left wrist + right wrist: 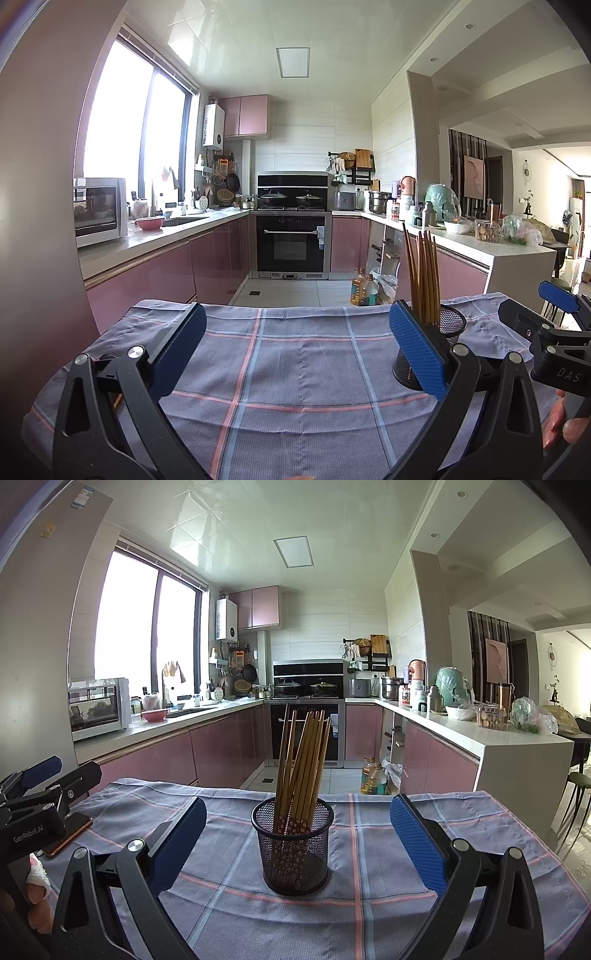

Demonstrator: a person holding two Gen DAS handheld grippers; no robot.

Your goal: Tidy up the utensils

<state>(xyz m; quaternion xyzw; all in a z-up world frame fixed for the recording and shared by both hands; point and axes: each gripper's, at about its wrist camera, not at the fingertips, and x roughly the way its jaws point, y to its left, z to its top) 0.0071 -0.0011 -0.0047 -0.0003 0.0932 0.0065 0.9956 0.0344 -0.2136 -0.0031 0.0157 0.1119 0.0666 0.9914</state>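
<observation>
A black mesh holder (293, 849) stands upright on the checked cloth (369, 904), with several wooden chopsticks (301, 760) leaning inside it. My right gripper (295, 843) is open, its blue pads on either side of the holder and apart from it. In the left wrist view the same holder (448, 328) and chopsticks (423, 273) sit behind my right pad. My left gripper (295, 350) is open over bare cloth (295, 369) with nothing between its fingers. The right gripper (554, 332) shows at that view's right edge.
A phone (68, 834) lies on the cloth at the left, under the left gripper (33, 805). Beyond the table's far edge are pink kitchen cabinets (221, 749), an oven (306, 734) and oil bottles (373, 777) on the floor. A white counter (517, 746) stands at the right.
</observation>
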